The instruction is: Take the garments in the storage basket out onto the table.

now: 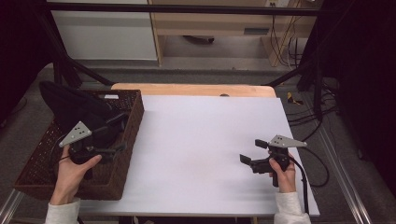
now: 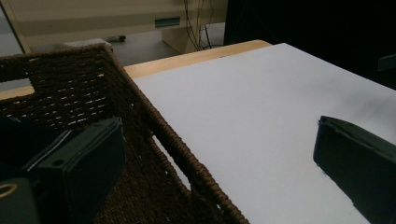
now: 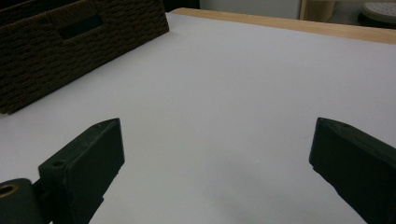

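Wicker basket is seen at nine o'clock on the white worktop, holding a dark item whose form is hard to make out. Left tongs are held over the basket's right wall, jaws apart, one inside and one outside. Right tongs are held at four o'clock, well apart from the basket, jaws spread wide and empty.

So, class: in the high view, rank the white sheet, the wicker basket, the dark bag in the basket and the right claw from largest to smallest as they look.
1. white sheet
2. wicker basket
3. dark bag, partly hidden by the left claw
4. right claw
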Demonstrator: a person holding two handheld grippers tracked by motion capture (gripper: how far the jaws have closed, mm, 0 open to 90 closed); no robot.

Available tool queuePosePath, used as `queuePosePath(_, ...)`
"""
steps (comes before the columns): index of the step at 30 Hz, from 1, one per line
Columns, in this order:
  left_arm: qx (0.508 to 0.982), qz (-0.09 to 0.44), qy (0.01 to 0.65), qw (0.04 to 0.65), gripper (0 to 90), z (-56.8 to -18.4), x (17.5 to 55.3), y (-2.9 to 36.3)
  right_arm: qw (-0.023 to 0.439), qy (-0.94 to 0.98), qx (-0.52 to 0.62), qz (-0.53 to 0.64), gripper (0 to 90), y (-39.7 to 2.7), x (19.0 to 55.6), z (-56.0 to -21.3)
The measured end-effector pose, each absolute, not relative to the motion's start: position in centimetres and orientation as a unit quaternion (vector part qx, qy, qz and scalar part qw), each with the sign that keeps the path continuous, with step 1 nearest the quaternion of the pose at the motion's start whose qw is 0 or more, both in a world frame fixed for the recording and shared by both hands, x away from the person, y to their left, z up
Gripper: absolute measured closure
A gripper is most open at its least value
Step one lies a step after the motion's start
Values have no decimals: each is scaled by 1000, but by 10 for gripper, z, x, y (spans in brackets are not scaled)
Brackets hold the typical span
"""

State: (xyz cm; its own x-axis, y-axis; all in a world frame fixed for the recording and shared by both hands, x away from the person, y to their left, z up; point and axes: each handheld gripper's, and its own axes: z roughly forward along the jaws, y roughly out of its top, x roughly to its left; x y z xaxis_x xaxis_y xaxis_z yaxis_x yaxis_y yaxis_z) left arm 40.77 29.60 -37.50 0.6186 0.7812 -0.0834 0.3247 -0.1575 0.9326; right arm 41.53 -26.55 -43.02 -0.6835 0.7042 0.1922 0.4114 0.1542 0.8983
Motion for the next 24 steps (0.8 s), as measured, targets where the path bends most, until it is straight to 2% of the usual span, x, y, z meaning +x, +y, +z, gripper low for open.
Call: queuePosePath(24,712,236,406,521,17,-366,410,331,138,748,377,528,37,-265,416,-431)
